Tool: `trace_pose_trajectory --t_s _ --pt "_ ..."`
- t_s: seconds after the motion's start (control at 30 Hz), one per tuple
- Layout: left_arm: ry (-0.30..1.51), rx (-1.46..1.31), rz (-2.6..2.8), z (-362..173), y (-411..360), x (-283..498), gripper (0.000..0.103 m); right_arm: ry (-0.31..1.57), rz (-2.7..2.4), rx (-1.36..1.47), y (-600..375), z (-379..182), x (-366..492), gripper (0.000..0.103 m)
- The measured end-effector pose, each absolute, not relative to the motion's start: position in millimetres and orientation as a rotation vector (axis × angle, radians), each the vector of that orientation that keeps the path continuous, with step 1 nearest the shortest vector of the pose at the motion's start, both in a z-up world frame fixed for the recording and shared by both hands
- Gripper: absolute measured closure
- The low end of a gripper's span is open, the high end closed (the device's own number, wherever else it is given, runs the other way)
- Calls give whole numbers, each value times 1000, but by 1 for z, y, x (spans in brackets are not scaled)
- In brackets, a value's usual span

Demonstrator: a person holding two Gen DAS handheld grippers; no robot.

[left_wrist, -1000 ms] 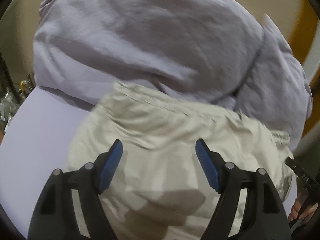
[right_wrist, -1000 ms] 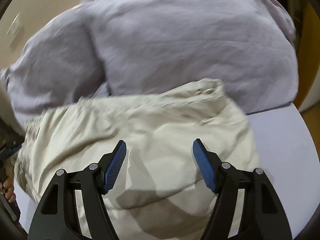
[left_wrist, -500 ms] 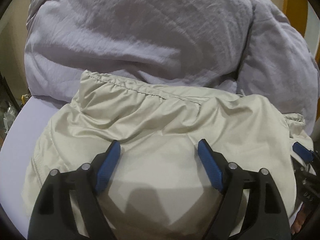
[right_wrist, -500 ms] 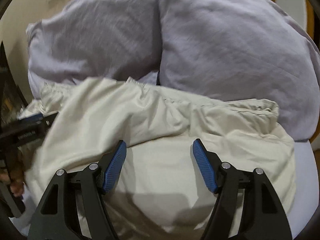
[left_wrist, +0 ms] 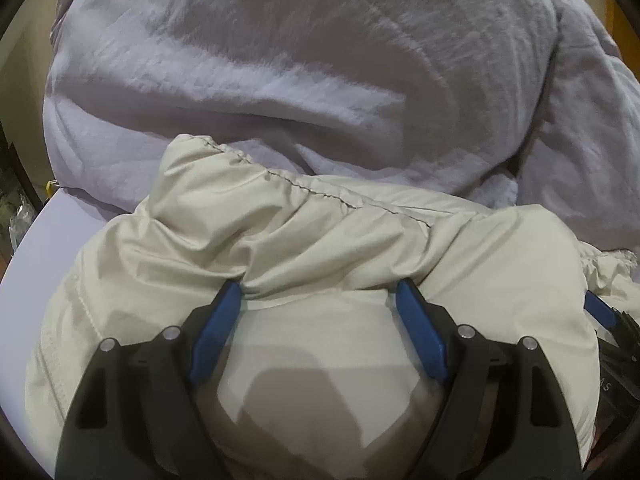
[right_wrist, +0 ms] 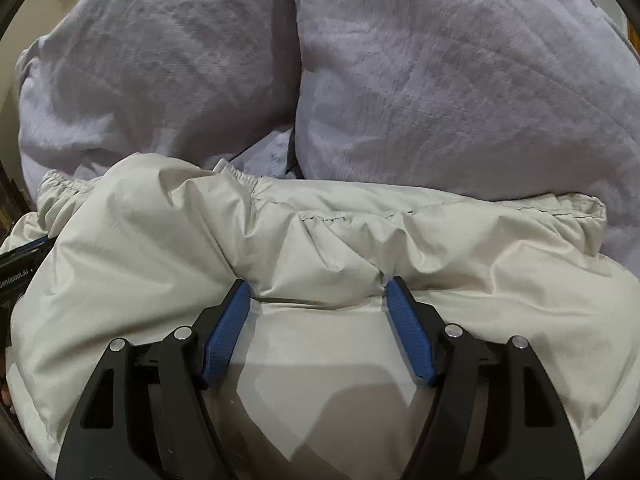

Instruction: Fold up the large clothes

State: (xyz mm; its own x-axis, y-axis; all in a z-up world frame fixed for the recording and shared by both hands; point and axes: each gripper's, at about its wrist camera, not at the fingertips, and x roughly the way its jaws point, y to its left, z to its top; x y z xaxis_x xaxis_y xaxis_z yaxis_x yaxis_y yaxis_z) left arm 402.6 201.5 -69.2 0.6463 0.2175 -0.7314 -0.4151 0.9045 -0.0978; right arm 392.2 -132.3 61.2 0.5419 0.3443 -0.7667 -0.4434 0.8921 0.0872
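Cream jacket (left_wrist: 320, 240) bunched at tips of left gripper (left_wrist: 320, 296) and right gripper (right_wrist: 318, 290); both wide apart, gripping nothing.

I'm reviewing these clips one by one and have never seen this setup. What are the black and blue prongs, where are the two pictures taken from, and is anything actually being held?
There is no robot here: a person carries a two-finger gripper in each hand, and a fisheye camera on each looks forward along its fingers. One picture is from the left gripper, the other from the right gripper. The black arms with blue pads are those fingers. A cream garment with a gathered, stitched edge lies on a pale lilac surface, in front of two lilac pillows. Both grippers stand open, their pad tips pushed into a raised fold of the garment; neither is clamped on it. The right gripper's blue tip shows at the left view's right edge.
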Motion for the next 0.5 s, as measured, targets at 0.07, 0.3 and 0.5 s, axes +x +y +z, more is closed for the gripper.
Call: trace_pose_trajectory --t_s 0.07,0.3,0.5 --pt "793 -275 375 -72 204 411 21 883 465 -114 -129 57 400 30" --pt "801 -283 405 -79 206 436 18 885 453 -109 -123 48 417 28" --pt "826 -289 396 -69 201 425 21 927 423 -108 -130 63 407 28"
